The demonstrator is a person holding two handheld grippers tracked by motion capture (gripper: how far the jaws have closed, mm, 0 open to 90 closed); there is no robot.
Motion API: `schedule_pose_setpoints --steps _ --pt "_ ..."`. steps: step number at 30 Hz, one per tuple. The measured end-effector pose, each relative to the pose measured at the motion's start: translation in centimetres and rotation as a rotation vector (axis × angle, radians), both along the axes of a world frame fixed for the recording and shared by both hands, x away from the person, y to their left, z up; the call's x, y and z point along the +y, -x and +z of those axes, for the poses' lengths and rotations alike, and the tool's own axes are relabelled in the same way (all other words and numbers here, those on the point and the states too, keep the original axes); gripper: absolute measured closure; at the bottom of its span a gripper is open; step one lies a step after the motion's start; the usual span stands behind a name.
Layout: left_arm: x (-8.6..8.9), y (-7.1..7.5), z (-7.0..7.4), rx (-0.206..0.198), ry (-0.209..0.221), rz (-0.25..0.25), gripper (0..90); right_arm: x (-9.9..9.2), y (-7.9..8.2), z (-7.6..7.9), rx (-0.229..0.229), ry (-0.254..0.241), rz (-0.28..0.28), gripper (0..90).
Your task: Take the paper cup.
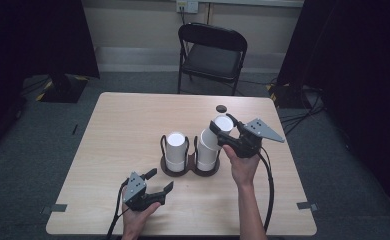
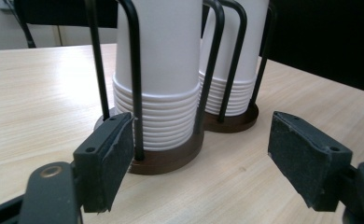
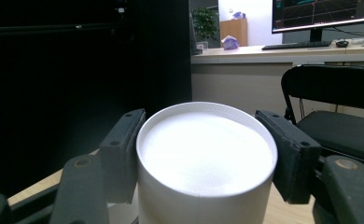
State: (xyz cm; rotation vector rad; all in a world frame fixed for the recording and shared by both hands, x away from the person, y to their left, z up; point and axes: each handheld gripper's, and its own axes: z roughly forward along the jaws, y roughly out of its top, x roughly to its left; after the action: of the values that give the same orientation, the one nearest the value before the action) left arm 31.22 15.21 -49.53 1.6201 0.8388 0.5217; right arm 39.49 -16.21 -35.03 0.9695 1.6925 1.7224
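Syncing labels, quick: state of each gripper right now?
Left gripper: open, holding nothing, in front of the cup holder.
Right gripper: shut on the top white cup of the right stack, which sits tilted.

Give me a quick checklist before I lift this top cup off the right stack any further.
1. Right hand-held gripper clamped on the top cup: ok, a pad sits against each side just under the upturned base.
2. Top cup coming off straight: not ok, in the high view it leans away from the right stack.
3. Only one cup lifted: cannot tell, the seam beneath it is hidden.
4. Holder steadied: not ok, the left hand-held gripper is open and apart from it, nothing between its jaws.
5. Left stack undisturbed: ok, upright inside its wire loops.
6. Path clear: ok, the small dark disc lies beyond the cup.
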Motion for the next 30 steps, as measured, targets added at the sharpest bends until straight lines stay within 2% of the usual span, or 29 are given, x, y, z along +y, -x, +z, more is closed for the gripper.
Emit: schedule_pose_setpoints --steps 5,6,7,10,13,17,21,25,29,30 --pt "-0.3 -0.1 0.2 -0.007 0.027 -0.010 24.0 -0.5 1.2 -0.1 -0.007 -0.032 0.014 35.6" --pt "-0.4 0.0 0.2 -0.016 0.026 -0.008 25.7 -0.8 1.7 -0.2 0.004 -0.056 0.023 35.7" --pt "-0.6 0.0 0.3 -0.014 0.031 -0.007 25.7 -0.9 1.9 -0.3 0.007 -0.054 0.029 35.6" --pt "-0.9 -0.1 0.6 -0.023 0.033 -0.027 25.7 -1.2 2.6 -0.5 0.007 -0.051 0.014 35.7" --pt "-1.3 -0.1 0.8 -0.025 0.043 -0.042 26.2 -1.8 3.9 -1.0 0.002 -0.088 0.018 35.7" --pt "-1.7 -0.2 1.0 -0.022 0.047 -0.073 28.3 -2.2 4.6 -1.3 0.007 -0.101 0.023 35.7" --pt "-2.1 -0.3 1.1 -0.023 0.056 -0.109 28.9 -2.4 5.8 -2.2 0.026 -0.138 0.031 35.7" --pt "-2.3 -0.6 1.3 -0.020 0.074 -0.138 31.3 -2.4 6.6 -3.2 0.045 -0.156 0.035 35.7" --pt "-2.3 -0.7 1.6 -0.026 0.071 -0.164 31.3 -2.1 7.1 -3.8 0.063 -0.179 0.056 35.7" --pt "-2.3 -0.8 1.6 -0.027 0.083 -0.180 31.2 -2.0 7.2 -4.0 0.070 -0.183 0.058 35.7"
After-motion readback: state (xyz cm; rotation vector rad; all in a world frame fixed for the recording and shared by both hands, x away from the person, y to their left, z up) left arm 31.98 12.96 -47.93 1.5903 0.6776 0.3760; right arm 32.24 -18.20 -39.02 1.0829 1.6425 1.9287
